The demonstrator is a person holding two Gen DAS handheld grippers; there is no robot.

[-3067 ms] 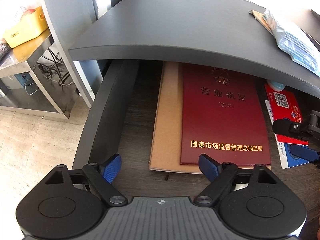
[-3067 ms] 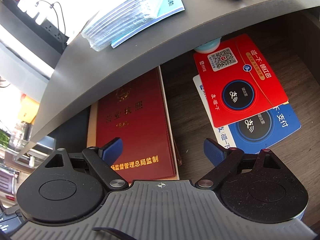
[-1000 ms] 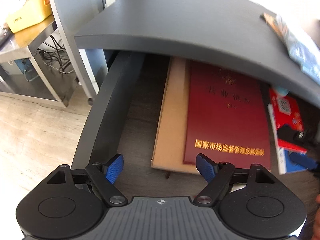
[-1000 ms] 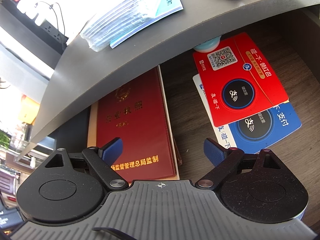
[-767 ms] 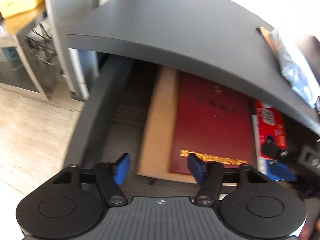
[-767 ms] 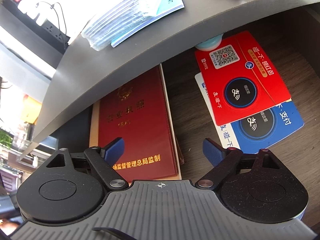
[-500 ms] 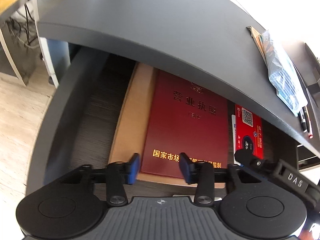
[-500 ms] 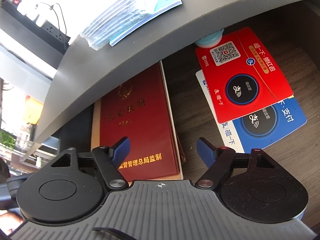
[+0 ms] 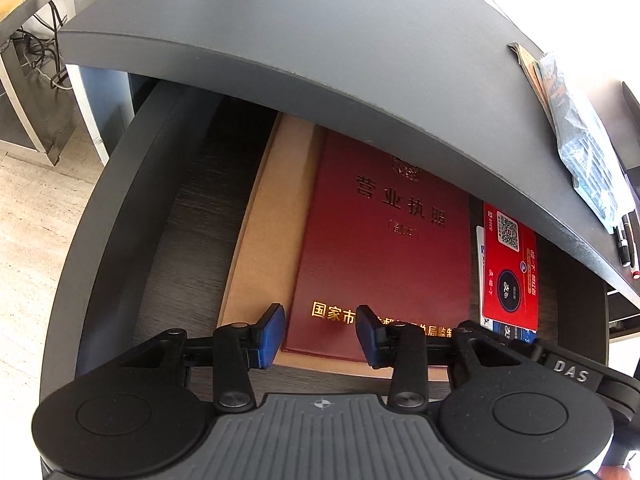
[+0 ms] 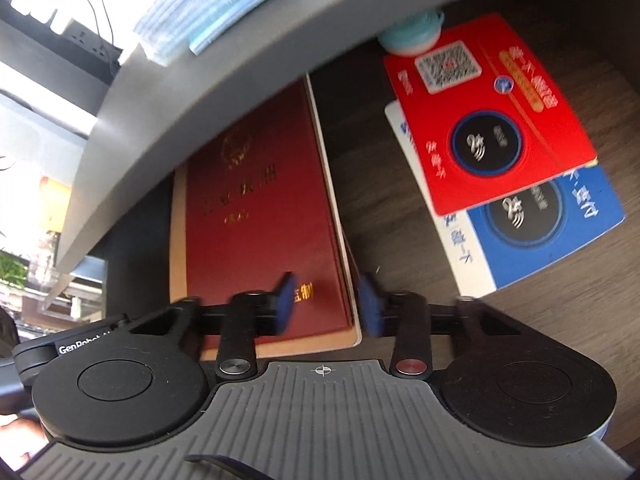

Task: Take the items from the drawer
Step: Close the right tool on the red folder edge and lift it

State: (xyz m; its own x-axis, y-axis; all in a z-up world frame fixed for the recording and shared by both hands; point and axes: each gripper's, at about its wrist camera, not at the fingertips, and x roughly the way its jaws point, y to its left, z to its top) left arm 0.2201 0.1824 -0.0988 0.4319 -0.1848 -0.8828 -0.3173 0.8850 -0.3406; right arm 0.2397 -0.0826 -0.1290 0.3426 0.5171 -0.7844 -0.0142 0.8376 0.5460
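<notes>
The open drawer (image 9: 120, 208) holds a dark red booklet (image 9: 384, 240) with gold lettering, lying on a tan folder (image 9: 264, 220). To its right a red QR-code card (image 9: 508, 264) lies on a blue card (image 10: 552, 232). My left gripper (image 9: 320, 336) hovers over the booklet's near edge, its jaws narrowed but open with nothing between them. In the right wrist view my right gripper (image 10: 326, 306) is also narrowed and open, straddling the right edge of the red booklet (image 10: 260, 220) near its front corner. The grey desk top (image 9: 320, 40) hides the drawer's rear part.
A pack of masks (image 9: 580, 132) and pens (image 9: 626, 240) lie on the desk top. A light blue round thing (image 10: 412, 34) sits at the drawer's back behind the red card (image 10: 488, 128). A power strip (image 10: 60, 28) is far left. The right tool's black housing (image 9: 568, 372) is close beside my left gripper.
Both grippers have narrowed their jaws. The left one moved right and in over the booklet's near edge. The right one dropped closer to the booklet's right front corner.
</notes>
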